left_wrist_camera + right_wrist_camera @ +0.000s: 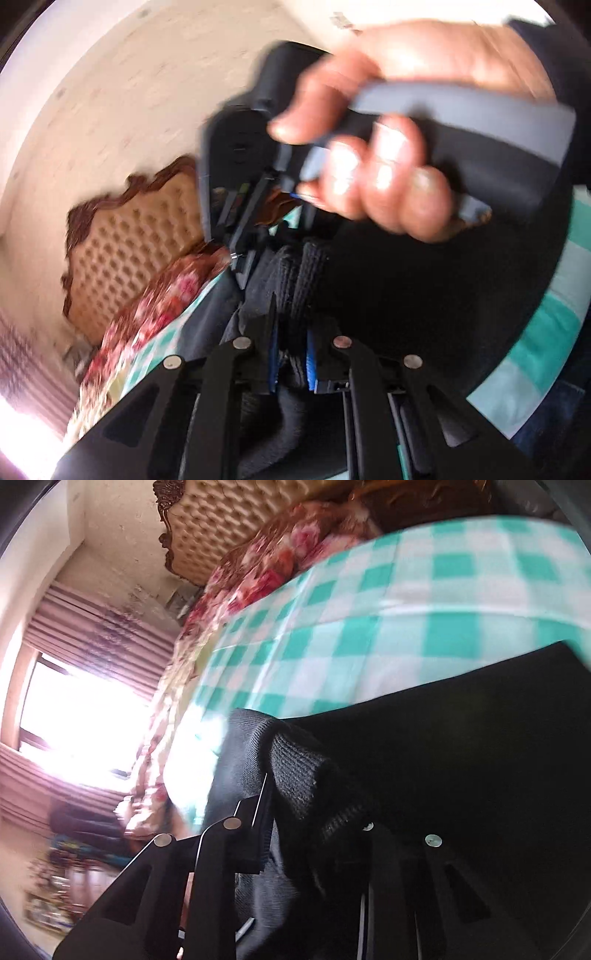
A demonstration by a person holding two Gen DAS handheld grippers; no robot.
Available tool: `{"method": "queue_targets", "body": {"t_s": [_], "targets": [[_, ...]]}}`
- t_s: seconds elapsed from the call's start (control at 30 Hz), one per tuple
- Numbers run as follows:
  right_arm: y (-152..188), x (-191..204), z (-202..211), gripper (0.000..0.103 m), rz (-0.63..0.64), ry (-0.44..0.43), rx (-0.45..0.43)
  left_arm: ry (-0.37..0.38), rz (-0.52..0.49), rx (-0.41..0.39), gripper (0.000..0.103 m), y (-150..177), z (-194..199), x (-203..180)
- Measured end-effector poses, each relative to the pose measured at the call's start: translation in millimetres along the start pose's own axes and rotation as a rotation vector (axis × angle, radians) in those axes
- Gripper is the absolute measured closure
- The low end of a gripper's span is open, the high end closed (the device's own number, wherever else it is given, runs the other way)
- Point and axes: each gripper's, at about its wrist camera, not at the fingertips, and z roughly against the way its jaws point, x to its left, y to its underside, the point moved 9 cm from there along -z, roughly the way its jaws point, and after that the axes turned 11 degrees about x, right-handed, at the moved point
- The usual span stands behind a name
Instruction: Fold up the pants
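Left wrist view showed the left gripper (291, 354) nearly closed, its blue pads (274, 356) pinching a ribbed black cuff of the pants (424, 295), which spread dark over the green-checked bedsheet (546, 332). Only this view caught the person's right hand (388, 147) wrapped around the grey handle of the right gripper (251, 229), which reached down toward the same bunched cuffs; motion blur made its fingertips hard to read from here.

Right wrist view gave what that one lacked: the right gripper (314, 801) had its jaws drawn in on a ribbed cuff, the knit wedged between them, and it seemed clamped. This view also showed the pants (480, 757) lying on the bedsheet (369, 627), a floral blanket (280, 565) by the tufted headboard (229, 517), and a bright window (81, 723) with striped curtains.
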Motion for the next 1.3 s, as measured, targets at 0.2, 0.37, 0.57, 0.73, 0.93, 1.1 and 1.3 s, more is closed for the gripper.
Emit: {"method": "queue_targets", "body": {"t_s": [0.2,0.37,0.57,0.73,0.93,1.1,1.3], "targets": [[14,-43,-17,0.078,-0.011,0.034,0.029,0.030,-0.114,0.036,0.092,6,-20,-44],[5,-25,-8,0.078,0.059,0.029,-0.016,-0.032,-0.131,0.019,0.092,-1,-17,-39],[2,-40,-25,0.078,0.051,0.080,-0.012,0.006,-0.152,0.045,0.081,2,-26,-54],[1,-39,-21,0.077,0.066,0.168,-0.027,0.185,0.063,-0.064,0.064,-9,22,-24],[-4,-22,39,0.038,0.143,0.377,-0.211,0.235,0.539,-0.006,0.077,37,40,107],[11,32,74,0.014,0.318,0.537,-0.374,0.337,0.827,0.235,0.101,119,-11,149],[32,70,58,0.006,0.347,0.633,-0.467,0.396,0.832,0.368,0.101,143,-40,125]]}}
